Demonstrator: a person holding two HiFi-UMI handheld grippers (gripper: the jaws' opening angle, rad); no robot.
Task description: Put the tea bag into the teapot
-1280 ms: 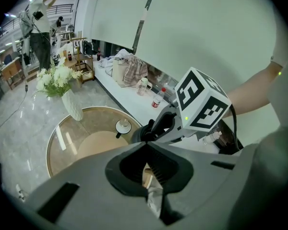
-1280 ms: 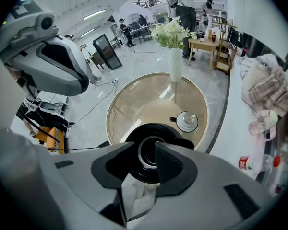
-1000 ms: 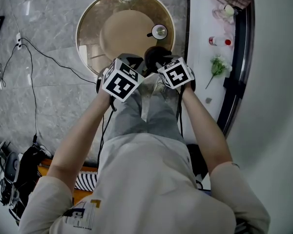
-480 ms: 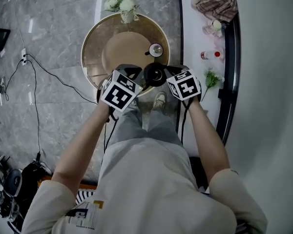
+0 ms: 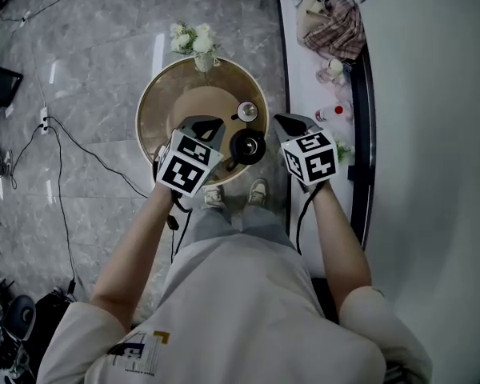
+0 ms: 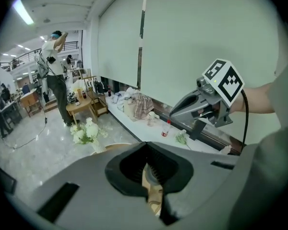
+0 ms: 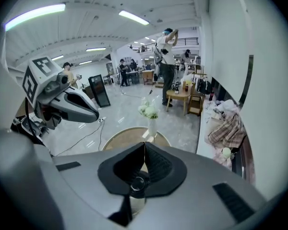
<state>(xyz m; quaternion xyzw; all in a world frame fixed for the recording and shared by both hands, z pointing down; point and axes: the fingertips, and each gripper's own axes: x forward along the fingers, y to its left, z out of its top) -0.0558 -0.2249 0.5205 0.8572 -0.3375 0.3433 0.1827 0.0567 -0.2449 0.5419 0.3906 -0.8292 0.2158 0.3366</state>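
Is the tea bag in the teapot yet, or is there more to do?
Done: hard to say. No tea bag shows anywhere, and I can't see inside the teapot on the round table. In hand: nothing. The left gripper is shut and empty; the right gripper has just closed its jaws on nothing. Left: unless the bag is already inside, finding it and dropping it in.

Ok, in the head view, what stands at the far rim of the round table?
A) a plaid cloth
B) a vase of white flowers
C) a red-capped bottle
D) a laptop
B: the vase of white flowers stands at the far rim of the round table, while the red-capped bottle and the plaid cloth lie on the white ledge to its right.
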